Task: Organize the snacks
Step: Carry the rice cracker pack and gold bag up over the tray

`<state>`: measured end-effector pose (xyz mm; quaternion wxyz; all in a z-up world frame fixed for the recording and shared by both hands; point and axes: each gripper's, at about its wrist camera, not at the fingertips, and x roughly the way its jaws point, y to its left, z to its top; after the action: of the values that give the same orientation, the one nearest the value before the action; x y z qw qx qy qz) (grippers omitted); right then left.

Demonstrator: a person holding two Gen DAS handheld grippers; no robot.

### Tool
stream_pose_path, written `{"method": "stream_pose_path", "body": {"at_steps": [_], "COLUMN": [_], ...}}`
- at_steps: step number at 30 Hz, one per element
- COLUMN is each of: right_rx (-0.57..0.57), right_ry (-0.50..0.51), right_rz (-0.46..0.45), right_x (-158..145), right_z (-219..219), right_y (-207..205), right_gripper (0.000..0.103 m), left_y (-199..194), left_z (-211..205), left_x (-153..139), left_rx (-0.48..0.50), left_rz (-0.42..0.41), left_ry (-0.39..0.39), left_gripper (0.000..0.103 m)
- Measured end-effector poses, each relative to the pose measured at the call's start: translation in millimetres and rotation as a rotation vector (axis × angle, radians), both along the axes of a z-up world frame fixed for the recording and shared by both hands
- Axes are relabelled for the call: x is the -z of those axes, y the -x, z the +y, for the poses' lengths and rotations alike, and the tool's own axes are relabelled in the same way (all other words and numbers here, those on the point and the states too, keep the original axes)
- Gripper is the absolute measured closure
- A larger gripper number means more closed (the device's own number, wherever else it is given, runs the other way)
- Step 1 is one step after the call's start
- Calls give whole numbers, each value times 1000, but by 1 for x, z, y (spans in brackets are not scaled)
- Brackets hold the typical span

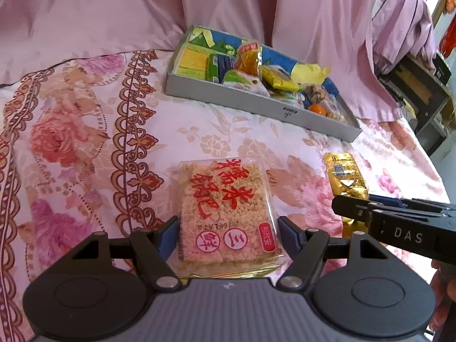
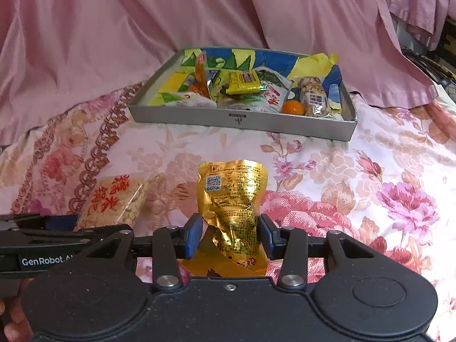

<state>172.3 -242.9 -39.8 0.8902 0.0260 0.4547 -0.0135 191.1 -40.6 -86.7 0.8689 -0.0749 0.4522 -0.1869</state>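
Note:
In the left wrist view my left gripper (image 1: 226,235) is shut on a clear-wrapped rice cracker pack (image 1: 225,208) with red characters; its blue pads press both sides. In the right wrist view my right gripper (image 2: 230,235) is shut on a crinkled gold foil snack pouch (image 2: 233,199). Each pack also shows in the other view: the pouch (image 1: 346,178) at right, the cracker pack (image 2: 114,199) at left. A grey tray (image 2: 242,121) full of several mixed snacks lies beyond both on the bed, and it also shows in the left wrist view (image 1: 256,104).
A floral pink bedspread (image 2: 356,185) covers the surface. Pink draped fabric (image 2: 114,42) rises behind the tray. In the tray sit an orange (image 2: 293,107) and a yellow packet (image 2: 245,82). A dark shelf (image 1: 421,94) stands off the bed's right edge.

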Motion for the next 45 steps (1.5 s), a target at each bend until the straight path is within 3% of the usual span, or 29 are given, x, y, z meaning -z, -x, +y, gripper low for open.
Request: {"method": "stream_pose_path", "body": {"at_steps": [12,24,31,36,41,45], "right_rx": [49,76,75,77,86,73], "right_ry": [-42,-61,-69,-83,-89,-73], "right_rz": [-117,-251,-343,-369,-372,-384], "right_x": [-28,-50,-61,-64,-63,-66], "right_z": [0,-3,-2,-4,-5,-5], "right_y": [31,58,66,65,57,52], "right_gripper": [58,58,58,58,58,58], "left_y": [34,55,57,45,34,20], "left_z": [10,15,16,20,12,9], "left_x": [-30,-62,-74,-82,-96,-104], "left_rx": [-32,-79,-95,-114,-98,-97], "left_rz": [-74,-204,-262,-196,-258,-247], "left_ry": [57,37,50,138,95,115], "left_gripper": [27,27,27,27,27,27]}}
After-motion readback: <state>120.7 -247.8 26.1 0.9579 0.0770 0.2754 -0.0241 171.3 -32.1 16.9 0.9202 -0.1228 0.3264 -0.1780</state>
